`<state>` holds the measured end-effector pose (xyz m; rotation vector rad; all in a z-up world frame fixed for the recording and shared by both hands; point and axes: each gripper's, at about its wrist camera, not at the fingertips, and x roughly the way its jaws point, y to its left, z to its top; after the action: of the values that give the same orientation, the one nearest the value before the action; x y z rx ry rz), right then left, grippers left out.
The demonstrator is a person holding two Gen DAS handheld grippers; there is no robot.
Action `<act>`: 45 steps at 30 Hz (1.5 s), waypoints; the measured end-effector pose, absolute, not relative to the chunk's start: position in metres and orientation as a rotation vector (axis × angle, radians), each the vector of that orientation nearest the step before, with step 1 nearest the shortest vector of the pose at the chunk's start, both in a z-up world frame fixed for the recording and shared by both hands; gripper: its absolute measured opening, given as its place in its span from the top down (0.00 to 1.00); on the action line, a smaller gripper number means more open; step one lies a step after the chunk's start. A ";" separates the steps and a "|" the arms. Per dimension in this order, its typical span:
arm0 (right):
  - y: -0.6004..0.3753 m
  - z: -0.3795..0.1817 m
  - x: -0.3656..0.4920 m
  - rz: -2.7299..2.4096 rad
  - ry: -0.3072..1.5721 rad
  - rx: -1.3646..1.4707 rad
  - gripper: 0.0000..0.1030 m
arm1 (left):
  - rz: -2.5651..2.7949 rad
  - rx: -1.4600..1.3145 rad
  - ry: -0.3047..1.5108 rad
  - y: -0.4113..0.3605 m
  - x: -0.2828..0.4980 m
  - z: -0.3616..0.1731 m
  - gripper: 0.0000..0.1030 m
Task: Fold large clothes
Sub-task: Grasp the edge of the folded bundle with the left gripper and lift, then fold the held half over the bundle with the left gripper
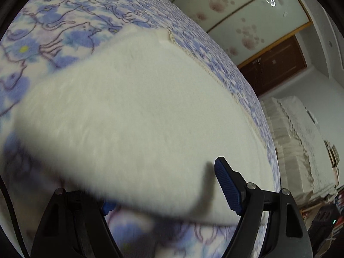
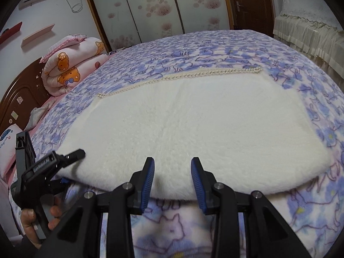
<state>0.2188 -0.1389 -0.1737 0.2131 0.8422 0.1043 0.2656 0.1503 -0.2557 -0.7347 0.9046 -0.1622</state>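
Observation:
A white fleece garment [image 2: 193,126] lies flat and folded on the bed, with a knitted trim [image 2: 182,76] along its far edge. It fills the left wrist view [image 1: 137,116]. My left gripper [image 1: 163,193] is open at the garment's near corner; the cloth covers its left finger, and the right pad [image 1: 228,187] rests on top. It also shows in the right wrist view [image 2: 64,167], at the garment's left corner. My right gripper [image 2: 173,182] is open and empty, its fingertips over the garment's near edge.
The bed has a blue and purple flowered blanket [image 2: 215,49]. A rolled pink quilt [image 2: 71,68] and a wooden headboard [image 2: 19,99] are at the left. A lace-covered piece of furniture [image 2: 311,28] stands at the right, with sliding wardrobe doors [image 2: 161,6] behind.

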 end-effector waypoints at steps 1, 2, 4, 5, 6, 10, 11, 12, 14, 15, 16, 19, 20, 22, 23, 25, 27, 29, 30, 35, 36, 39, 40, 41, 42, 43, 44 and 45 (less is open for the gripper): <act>-0.137 -0.177 0.223 0.106 0.847 0.213 0.66 | -0.154 -0.737 0.898 0.151 0.270 -0.256 0.24; -0.136 -0.180 0.227 0.108 0.851 0.211 0.66 | -0.142 -0.737 0.887 0.150 0.277 -0.257 0.24; -0.131 -0.183 0.236 0.108 0.845 0.199 0.66 | -0.118 -0.731 0.857 0.149 0.284 -0.256 0.27; -0.128 -0.183 0.239 0.108 0.838 0.191 0.66 | -0.089 -0.725 0.844 0.148 0.287 -0.256 0.39; -0.125 -0.182 0.243 0.108 0.830 0.182 0.66 | -0.058 -0.725 0.840 0.149 0.289 -0.255 0.47; -0.109 -0.177 0.263 0.089 0.813 0.110 0.66 | -0.013 -0.760 0.810 0.151 0.284 -0.251 0.71; -0.105 -0.177 0.269 0.086 0.816 0.090 0.68 | -0.007 -0.733 0.801 0.147 0.283 -0.246 0.74; -0.102 -0.179 0.274 0.090 0.820 0.076 0.71 | -0.002 -0.703 0.794 0.143 0.282 -0.241 0.76; -0.089 -0.190 0.285 0.083 0.875 0.001 0.75 | 0.012 -0.644 0.780 0.135 0.285 -0.231 0.78; -0.085 -0.198 0.290 0.079 0.904 -0.033 0.75 | 0.017 -0.620 0.774 0.131 0.285 -0.226 0.79; -0.083 -0.203 0.292 0.080 0.917 -0.047 0.75 | 0.024 -0.594 0.770 0.127 0.285 -0.221 0.79; -0.093 -0.206 0.292 0.087 0.931 0.030 0.75 | 0.042 -0.506 0.745 0.115 0.283 -0.201 0.80; -0.095 -0.207 0.292 0.095 0.934 0.043 0.75 | 0.044 -0.486 0.734 0.119 0.278 -0.193 0.80; -0.097 -0.209 0.291 0.109 0.931 0.048 0.75 | 0.044 -0.454 0.716 0.115 0.275 -0.182 0.80; -0.098 -0.210 0.289 0.115 0.927 0.049 0.75 | 0.045 -0.430 0.705 0.109 0.275 -0.176 0.80; -0.100 -0.211 0.289 0.125 0.923 0.061 0.75 | 0.045 -0.398 0.689 0.099 0.276 -0.166 0.81; -0.103 -0.211 0.288 0.134 0.927 0.084 0.75 | 0.046 -0.370 0.681 0.092 0.274 -0.154 0.81; -0.106 -0.211 0.290 0.145 0.933 0.107 0.75 | 0.040 -0.329 0.678 0.080 0.277 -0.143 0.81; -0.107 -0.211 0.290 0.149 0.934 0.114 0.75 | 0.035 -0.308 0.677 0.073 0.277 -0.138 0.81; -0.118 -0.205 0.283 0.193 0.953 0.157 0.75 | -0.017 -0.227 0.654 0.031 0.278 -0.105 0.81; -0.125 -0.202 0.279 0.216 0.968 0.194 0.75 | -0.033 -0.214 0.644 0.020 0.278 -0.097 0.81; -0.166 -0.189 0.264 0.252 1.005 0.348 0.75 | -0.082 -0.190 0.619 -0.013 0.279 -0.077 0.81; -0.183 -0.181 0.256 0.224 0.993 0.340 0.75 | -0.102 -0.188 0.617 -0.026 0.280 -0.073 0.81; -0.195 -0.175 0.249 0.196 0.977 0.320 0.75 | -0.122 -0.185 0.616 -0.041 0.280 -0.069 0.81; -0.212 -0.167 0.240 0.164 0.956 0.297 0.76 | -0.145 -0.182 0.615 -0.056 0.279 -0.067 0.81; -0.228 -0.161 0.232 0.133 0.939 0.281 0.75 | -0.171 -0.177 0.615 -0.073 0.279 -0.066 0.81; -0.249 -0.155 0.223 0.093 0.922 0.272 0.75 | -0.192 -0.173 0.617 -0.086 0.278 -0.067 0.81; -0.264 -0.152 0.216 0.065 0.913 0.272 0.75 | -0.221 -0.163 0.625 -0.105 0.277 -0.071 0.81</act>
<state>0.2161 -0.2636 -0.1522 0.2722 0.9127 0.0654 0.2771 -0.1049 -0.0705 -0.1628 0.6248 -0.2206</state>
